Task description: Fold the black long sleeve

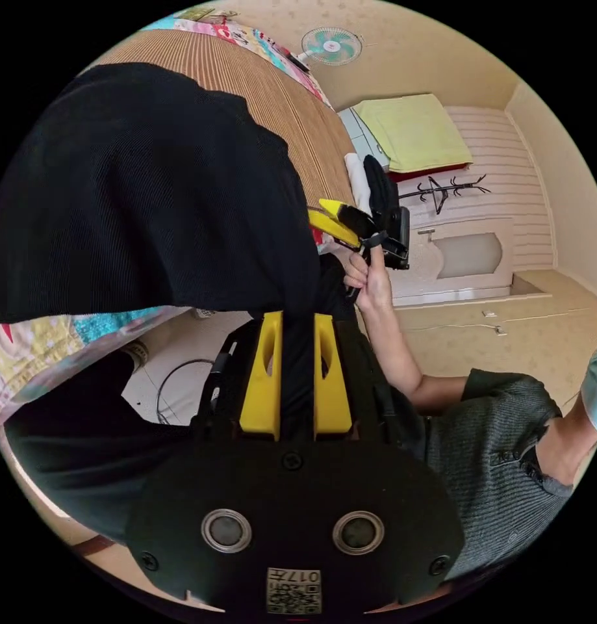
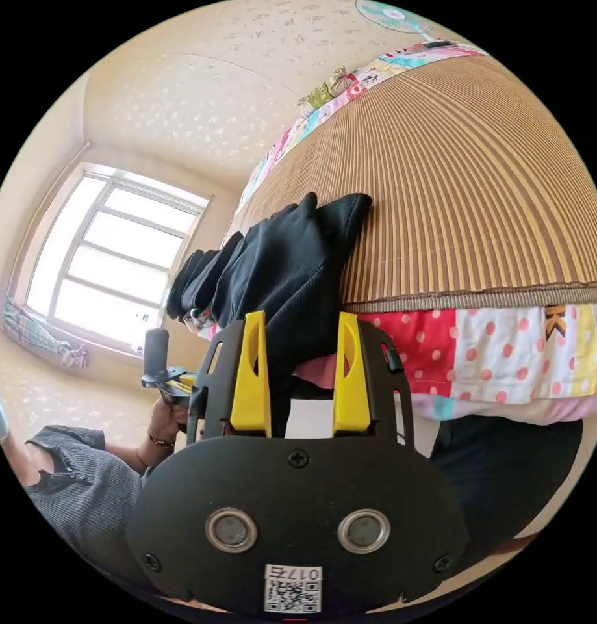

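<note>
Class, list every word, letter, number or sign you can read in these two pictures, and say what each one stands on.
"K": a dark letter printed on the quilt, its top cut off by the mat.
Sticker on the left hand-held gripper: a code square with small characters, too small to read surely.
Sticker on the right hand-held gripper: the same, too small.
</note>
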`<move>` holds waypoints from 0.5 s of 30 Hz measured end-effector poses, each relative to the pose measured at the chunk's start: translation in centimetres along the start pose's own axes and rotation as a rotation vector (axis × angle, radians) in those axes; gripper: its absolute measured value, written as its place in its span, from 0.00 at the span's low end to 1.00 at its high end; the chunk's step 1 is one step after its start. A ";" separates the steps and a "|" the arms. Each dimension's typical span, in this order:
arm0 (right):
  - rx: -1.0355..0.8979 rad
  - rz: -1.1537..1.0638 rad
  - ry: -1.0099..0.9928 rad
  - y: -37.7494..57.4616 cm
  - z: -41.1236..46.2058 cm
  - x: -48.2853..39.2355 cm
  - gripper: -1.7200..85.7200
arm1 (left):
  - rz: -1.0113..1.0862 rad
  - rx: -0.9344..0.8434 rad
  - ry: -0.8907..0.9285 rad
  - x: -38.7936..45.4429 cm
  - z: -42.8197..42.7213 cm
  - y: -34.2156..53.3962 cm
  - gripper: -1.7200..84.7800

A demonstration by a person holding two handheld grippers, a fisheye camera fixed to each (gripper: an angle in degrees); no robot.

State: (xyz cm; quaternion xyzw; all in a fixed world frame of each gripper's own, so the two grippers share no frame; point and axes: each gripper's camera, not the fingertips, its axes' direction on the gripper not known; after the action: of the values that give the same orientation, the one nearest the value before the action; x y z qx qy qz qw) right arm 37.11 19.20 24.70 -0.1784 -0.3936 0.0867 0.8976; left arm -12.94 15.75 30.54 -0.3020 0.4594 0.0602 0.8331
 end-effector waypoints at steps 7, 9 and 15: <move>0.213 -0.508 0.116 2.9 0.3 -19.3 0.06 | 0.086 0.333 -0.144 5.1 -12.7 1.6 0.17; 0.027 -0.701 0.022 4.6 4.3 -25.2 0.05 | 0.083 0.349 -0.019 3.8 -14.0 1.2 0.22; 0.010 -0.765 0.114 9.3 5.3 -27.7 0.05 | 0.008 0.237 0.117 -1.6 -13.3 1.9 0.11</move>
State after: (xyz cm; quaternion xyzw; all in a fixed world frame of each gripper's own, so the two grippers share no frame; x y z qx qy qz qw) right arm 14.35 20.93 5.70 -0.0189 -0.3810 -0.2628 0.8862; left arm -24.26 10.15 25.71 -0.2026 0.5123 -0.0088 0.8345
